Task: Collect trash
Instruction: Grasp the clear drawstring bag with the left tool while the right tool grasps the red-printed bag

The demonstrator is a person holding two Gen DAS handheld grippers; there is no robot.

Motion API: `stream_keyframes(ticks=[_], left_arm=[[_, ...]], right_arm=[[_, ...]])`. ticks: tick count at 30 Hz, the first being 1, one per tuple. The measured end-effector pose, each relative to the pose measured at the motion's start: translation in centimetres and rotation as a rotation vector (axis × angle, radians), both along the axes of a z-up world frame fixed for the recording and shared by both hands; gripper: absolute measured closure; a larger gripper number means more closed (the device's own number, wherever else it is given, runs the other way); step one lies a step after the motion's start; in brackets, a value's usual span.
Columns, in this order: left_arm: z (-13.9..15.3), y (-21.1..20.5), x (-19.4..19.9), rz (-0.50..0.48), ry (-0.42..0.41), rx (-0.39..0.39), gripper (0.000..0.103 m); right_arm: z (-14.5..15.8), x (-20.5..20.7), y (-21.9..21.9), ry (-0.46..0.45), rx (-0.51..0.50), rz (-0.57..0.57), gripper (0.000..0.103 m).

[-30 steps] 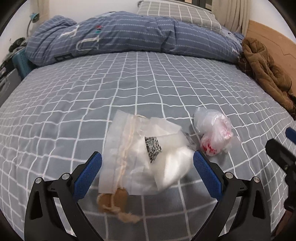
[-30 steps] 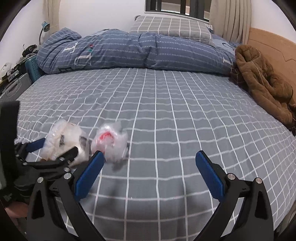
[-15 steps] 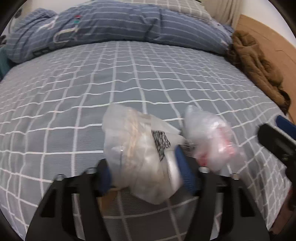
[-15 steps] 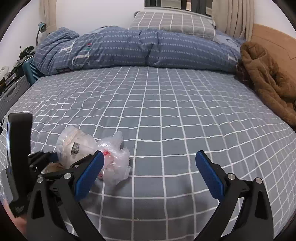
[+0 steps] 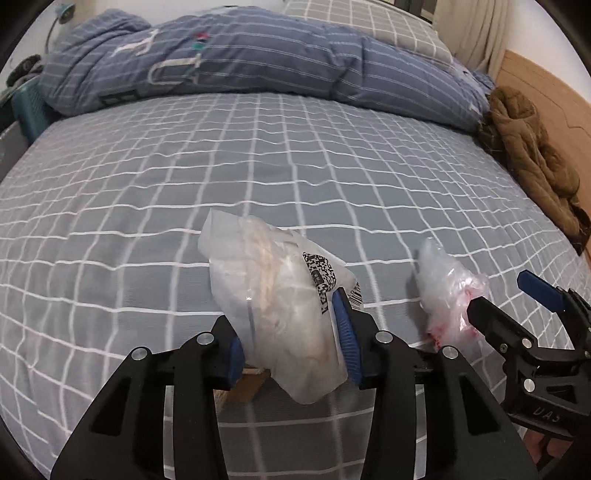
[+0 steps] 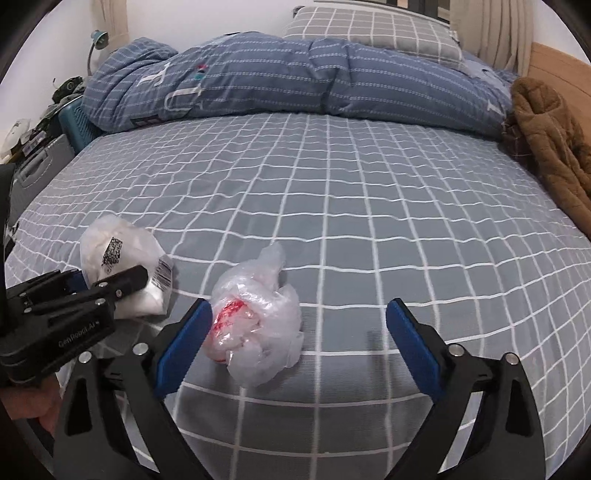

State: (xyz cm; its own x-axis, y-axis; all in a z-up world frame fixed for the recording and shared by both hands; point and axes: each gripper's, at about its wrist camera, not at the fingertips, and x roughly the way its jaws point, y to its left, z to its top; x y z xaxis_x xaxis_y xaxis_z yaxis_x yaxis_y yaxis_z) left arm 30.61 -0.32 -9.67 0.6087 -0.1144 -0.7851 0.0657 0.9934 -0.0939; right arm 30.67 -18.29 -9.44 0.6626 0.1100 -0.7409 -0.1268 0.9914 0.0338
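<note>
Two pieces of trash lay near the front edge of the grey bedsheet with a white grid pattern (image 6: 369, 206). The first, a white translucent plastic pouch bearing a black square code label (image 5: 280, 295), sat between the blue pads of the left gripper (image 5: 291, 343). Its jaws were closing, and both pads pressed into the pouch from either side, bulging the plastic above and below them. In the right wrist view the same pouch (image 6: 122, 258) appeared at the far left, partly covered by the black fingers of the left gripper (image 6: 110, 282), with a small barcode strip showing at its right edge.

The second piece, a crumpled clear plastic bag with red markings (image 6: 258, 321), rested on the sheet just to the right of the pouch, apart from it. The right gripper (image 6: 299, 343) stood spread around the bag. Its jaws were closing; the left pad lay just beside the bag's red-marked side, while the right pad stood well clear of it. No grip was made on the bag.

Farther back, a blue striped quilt (image 6: 295, 77) lay bunched across the bed, with a grey checked pillow (image 6: 369, 26) behind it. A brown fleece garment (image 6: 546, 140) lay along the right edge, against a wooden headboard (image 5: 535, 96).
</note>
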Motion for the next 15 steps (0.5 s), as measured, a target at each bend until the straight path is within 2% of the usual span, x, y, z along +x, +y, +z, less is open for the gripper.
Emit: stream_keyframes(ticks=[7, 10, 12, 15], left_arm=[[0.7, 1.0, -1.0, 0.012, -0.01, 0.02, 0.061], [1.0, 1.1, -1.4, 0.011, -0.014, 0.02, 0.061], [1.1, 1.1, -1.6, 0.009, -0.016, 0.021, 0.061], [1.2, 1.1, -1.9, 0.007, -0.013, 0.023, 0.061]], right_arm=[[-0.3, 0.1, 2.3, 0.014, 0.005, 0.071, 0.024], [-0.7, 0.3, 2.9, 0.038, 0.024, 0.088, 0.035], [-0.9, 0.4, 3.0, 0.054, 0.044, 0.094, 0.049], [-1.0, 0.2, 3.4, 0.043, 0.039, 0.1, 0.054]])
